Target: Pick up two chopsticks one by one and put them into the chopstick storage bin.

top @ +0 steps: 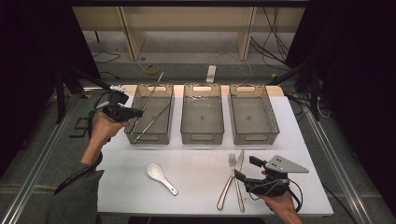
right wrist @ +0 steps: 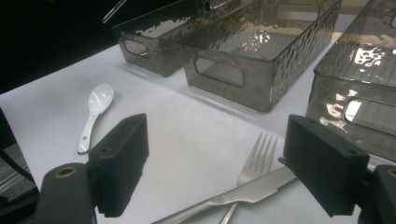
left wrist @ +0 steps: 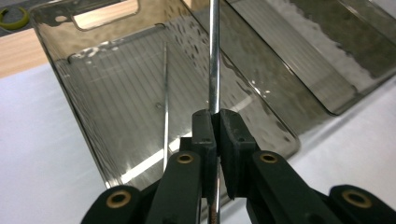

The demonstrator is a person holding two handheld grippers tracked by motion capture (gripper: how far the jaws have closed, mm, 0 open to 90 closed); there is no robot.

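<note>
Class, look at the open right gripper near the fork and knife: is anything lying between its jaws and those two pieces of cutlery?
Nothing visible blocks it. The right gripper is open, and the knife and fork lie crossed on bare table between its jaws. The white spoon lies well off to the side.

Light falls from above onto the white table [top: 196,186], which is bright, while black surrounds on both sides of the high view stay nearly unlit. Glare spots glint on the rippled walls of the smoky bins [right wrist: 261,51] in the right gripper view, and the spoon [right wrist: 95,112] shines. In both gripper views the near jaws are slightly soft, and the high view is low in detail, with soft, faint shadows.
</note>
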